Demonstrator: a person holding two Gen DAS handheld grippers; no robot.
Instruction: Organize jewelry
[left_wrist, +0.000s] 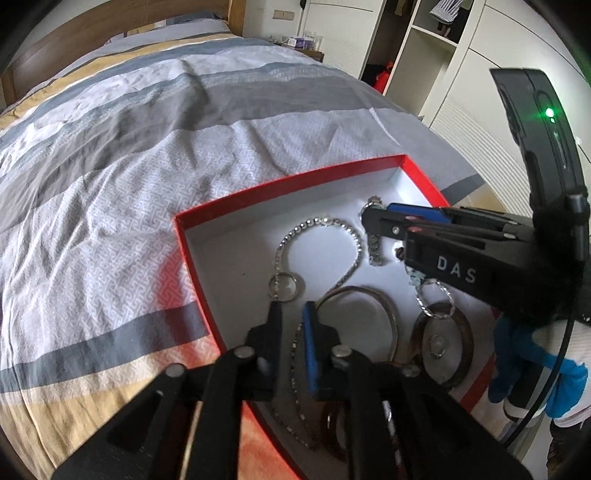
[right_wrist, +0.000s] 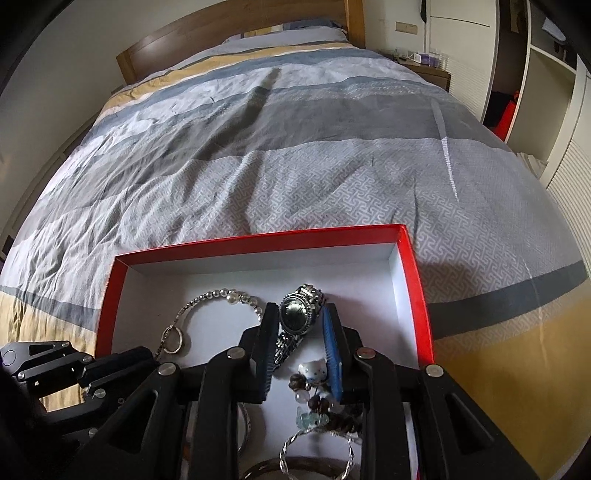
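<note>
**Right gripper straddles the watch in the red box**

The right gripper (right_wrist: 297, 332) points steeply down into the red box (right_wrist: 258, 240) on the bed, jaws a little apart, the silver watch (right_wrist: 295, 314) between them; whether the pads press it I cannot tell. The watch's band runs along the fingers, towards the camera. The left gripper (left_wrist: 291, 317), slightly parted and empty, hangs just short of the key ring (left_wrist: 286, 286) ending the beaded chain (left_wrist: 325, 225).

One red box (right_wrist: 417, 280), one watch (right_wrist: 297, 314)
</note>
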